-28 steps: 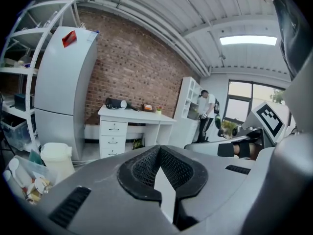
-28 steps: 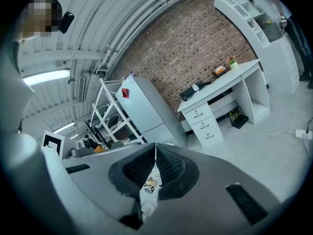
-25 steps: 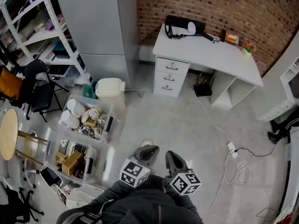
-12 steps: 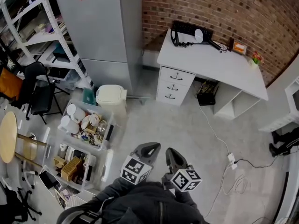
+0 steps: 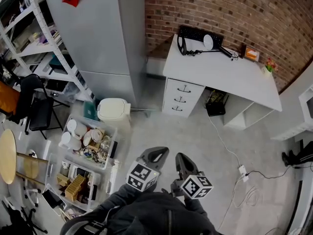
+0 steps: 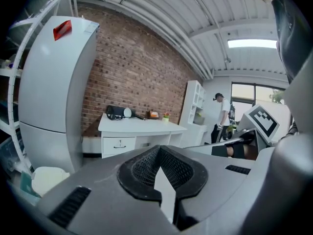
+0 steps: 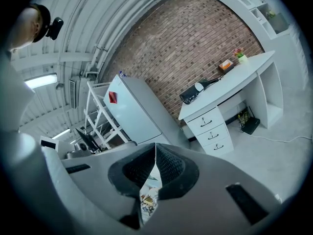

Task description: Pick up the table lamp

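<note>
- Lamp (image 5: 208, 42) lies on the desk at the far end of the biggest open stretch we see, the pale floor (image 5: 190, 131). That floor runs bare from our grippers up to the desk front.
- Brick wall (image 5: 234, 6) closes the far side, right behind the desk.
- Grey fridge (image 5: 98, 33) stands left of the desk, and its near corner marks the left edge of our lane. Only a narrow gap separates it from the desk.
- A rack (image 5: 29, 28) sits further left, well clear of the lane.
- The white desk (image 5: 234, 70) is set against the wall, with drawers (image 5: 181, 94) under its left end and open space under the right.
- Crates (image 5: 88, 141) of crockery line the floor's left side, and a lidded bin (image 5: 113, 109) stands at the fridge's foot.
- A cable (image 5: 222, 141) trails from under the desk across the floor, right of our lane.
- Our left gripper (image 5: 157, 153) has its jaws pressed together with nothing between them.
- Our right gripper (image 5: 182, 159) is closed too, its tips meeting and empty. The two grippers are side by side, well apart from the lamp.
- The lamp is black, with a thin arm laid flat along the desk's back left part. It has a round head with a pale face and a dark looped base at the left end. The left gripper view shows it as a small dark shape (image 6: 117, 112) on the desktop.
</note>
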The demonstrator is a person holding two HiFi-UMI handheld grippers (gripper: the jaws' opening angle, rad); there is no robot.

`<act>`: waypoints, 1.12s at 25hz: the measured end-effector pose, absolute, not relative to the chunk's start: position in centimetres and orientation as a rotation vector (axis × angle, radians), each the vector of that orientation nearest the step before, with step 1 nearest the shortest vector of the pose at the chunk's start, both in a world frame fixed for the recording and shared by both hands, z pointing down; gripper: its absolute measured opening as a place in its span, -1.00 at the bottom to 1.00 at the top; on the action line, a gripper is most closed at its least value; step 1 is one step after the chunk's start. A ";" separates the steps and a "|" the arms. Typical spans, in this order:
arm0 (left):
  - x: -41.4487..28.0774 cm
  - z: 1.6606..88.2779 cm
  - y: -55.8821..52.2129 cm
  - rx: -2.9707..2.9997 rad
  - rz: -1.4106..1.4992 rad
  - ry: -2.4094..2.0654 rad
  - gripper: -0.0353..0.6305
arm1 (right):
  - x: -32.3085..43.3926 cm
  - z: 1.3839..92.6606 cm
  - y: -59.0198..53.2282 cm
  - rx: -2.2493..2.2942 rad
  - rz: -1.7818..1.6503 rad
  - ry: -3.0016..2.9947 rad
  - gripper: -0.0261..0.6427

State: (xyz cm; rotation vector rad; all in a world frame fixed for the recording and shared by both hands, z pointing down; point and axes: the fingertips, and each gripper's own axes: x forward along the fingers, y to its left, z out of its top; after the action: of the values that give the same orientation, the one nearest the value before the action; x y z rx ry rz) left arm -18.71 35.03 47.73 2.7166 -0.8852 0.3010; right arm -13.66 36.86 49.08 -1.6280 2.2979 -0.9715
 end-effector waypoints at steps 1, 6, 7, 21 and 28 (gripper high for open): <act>-18.7 47.7 34.2 2.721 0.298 -0.880 -0.87 | -13.7 49.1 36.1 -1.631 -0.972 2.295 -0.89; -18.6 47.7 30.8 2.723 0.286 -0.854 -0.87 | -13.7 49.1 33.1 -1.652 -0.965 2.285 -0.89; -18.5 47.7 30.2 2.723 0.285 -0.846 -0.87 | -13.6 49.1 32.6 -1.659 -0.965 2.279 -0.89; -18.4 48.7 25.7 2.715 0.297 -0.753 -0.87 | -14.3 50.2 27.5 -1.679 -1.003 2.239 -0.89; -18.4 48.9 25.4 2.704 0.302 -0.729 -0.87 | -13.8 50.5 27.3 -1.707 -1.033 2.204 -0.89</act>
State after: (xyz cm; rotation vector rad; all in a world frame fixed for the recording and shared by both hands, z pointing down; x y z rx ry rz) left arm -18.40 25.44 48.87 2.7036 -0.7292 0.3022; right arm -13.81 27.31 50.48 -1.7068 2.2042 -1.0326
